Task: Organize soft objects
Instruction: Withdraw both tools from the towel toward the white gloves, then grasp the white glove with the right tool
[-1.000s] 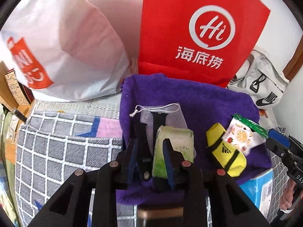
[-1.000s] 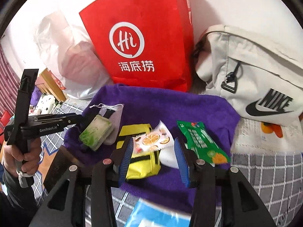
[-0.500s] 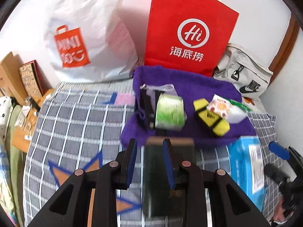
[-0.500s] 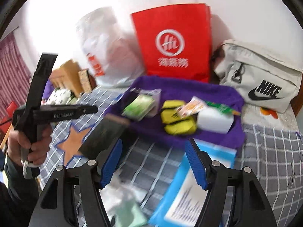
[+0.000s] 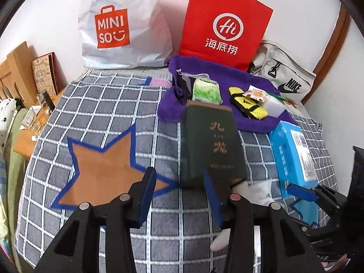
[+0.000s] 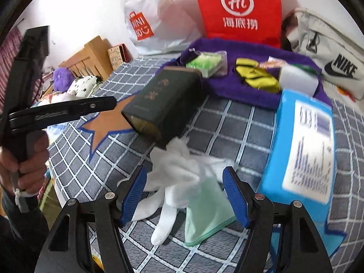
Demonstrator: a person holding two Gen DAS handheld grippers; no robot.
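Note:
My left gripper point(image 5: 179, 188) hangs over the checked bedspread point(image 5: 102, 104), its jaws opening with nothing pressed between them. The near end of a dark green box point(image 5: 213, 145) lies just past its right finger. My right gripper point(image 6: 184, 182) stands open over a crumpled white glove point(image 6: 177, 166) and a mint green cloth point(image 6: 207, 207), which lie between its fingers untouched. Farther back, a purple towel point(image 5: 250, 118) carries a green tissue pack point(image 5: 206, 89), a yellow pouch point(image 5: 248, 105), an orange-print packet point(image 5: 256, 93) and a white sponge point(image 5: 274, 107).
A blue pack point(image 6: 302, 150) lies right of the glove. A red paper bag point(image 5: 227, 27), a white shopping bag point(image 5: 125, 27) and a grey sling bag point(image 5: 286, 77) line the wall. A wooden bedside stand point(image 5: 25, 118) with small items is at the left.
Both grippers drew back from the purple towel toward the near part of the bed. The green tissue pack stayed on the towel. Both pairs of jaws widened. The glove and mint cloth came into view.

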